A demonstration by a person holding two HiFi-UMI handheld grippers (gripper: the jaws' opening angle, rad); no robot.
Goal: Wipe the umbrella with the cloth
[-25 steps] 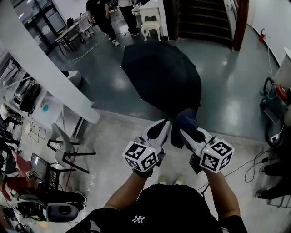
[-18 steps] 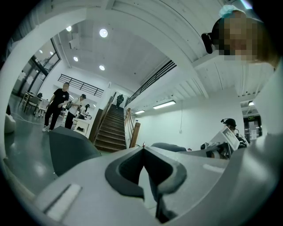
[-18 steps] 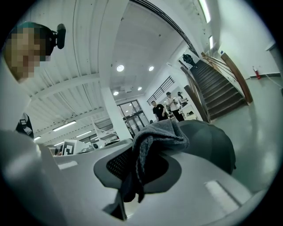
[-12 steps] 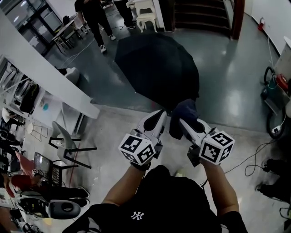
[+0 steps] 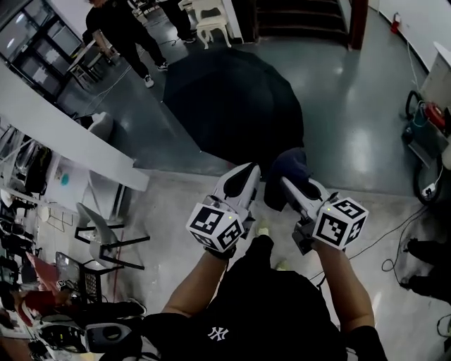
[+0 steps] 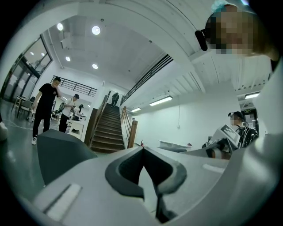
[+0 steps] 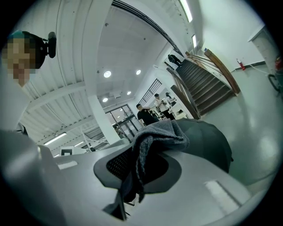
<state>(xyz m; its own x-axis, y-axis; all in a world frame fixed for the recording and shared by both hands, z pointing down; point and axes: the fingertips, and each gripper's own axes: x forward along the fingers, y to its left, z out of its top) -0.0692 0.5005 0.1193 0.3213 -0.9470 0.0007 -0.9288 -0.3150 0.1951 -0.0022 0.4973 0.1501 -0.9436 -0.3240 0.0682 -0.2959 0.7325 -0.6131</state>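
The umbrella [image 5: 236, 106] lies on the floor [image 5: 352, 127] just ahead of the left gripper [image 5: 245, 173] and right gripper [image 5: 287, 185], with the staircase [image 5: 296, 17] behind it. The cloth [image 5: 289, 169] sits in the right gripper's jaws, and a chair [image 5: 106, 236] stands farther left.

The umbrella [image 5: 236, 106] is black and open, its ribbed canopy lying dome-up on the glossy dark floor [image 5: 352, 106]. The cloth [image 5: 287, 169] is a dark grey-blue towel, bunched and folded over. It is pinched between the jaws of the right hand-held gripper [image 5: 285, 189], with its loose bulk draped over the jaw tips by the umbrella's near rim. Whether it touches the canopy cannot be told.
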